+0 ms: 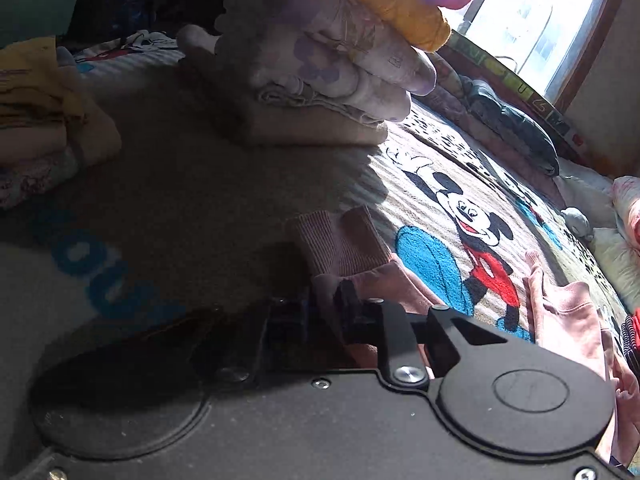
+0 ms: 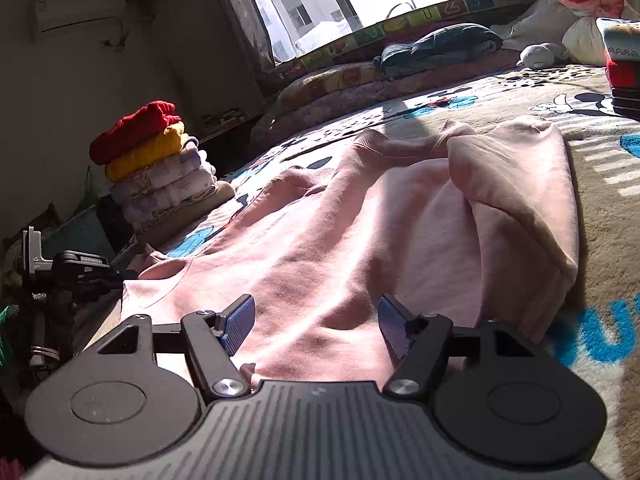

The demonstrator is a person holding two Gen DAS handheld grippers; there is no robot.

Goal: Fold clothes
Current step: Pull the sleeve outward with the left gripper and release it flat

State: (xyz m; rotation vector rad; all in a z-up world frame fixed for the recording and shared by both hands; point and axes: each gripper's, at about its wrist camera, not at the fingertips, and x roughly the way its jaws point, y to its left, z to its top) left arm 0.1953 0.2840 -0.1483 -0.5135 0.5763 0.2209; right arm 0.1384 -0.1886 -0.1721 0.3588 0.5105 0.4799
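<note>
A pink sweatshirt (image 2: 360, 220) lies spread across the cartoon-mouse blanket (image 2: 600, 208), its right side folded over itself. My right gripper (image 2: 316, 320) hovers open at the near hem, with the blue pads (image 2: 240, 320) on either side of a fabric ridge and not pinching it. In the left wrist view my left gripper (image 1: 326, 296) is shut on a fold of the pink sweatshirt (image 1: 568, 320), just behind its ribbed cuffs (image 1: 340, 240). The left gripper (image 2: 80, 268) also shows at the garment's left edge in the right wrist view.
A stack of folded clothes (image 2: 160, 168), red and yellow on top, stands at the bed's left edge; the stack (image 1: 320, 68) looms close ahead of the left gripper. Another folded pile (image 1: 40, 120) is to its left. A dark blue garment (image 2: 440, 46) lies by the window.
</note>
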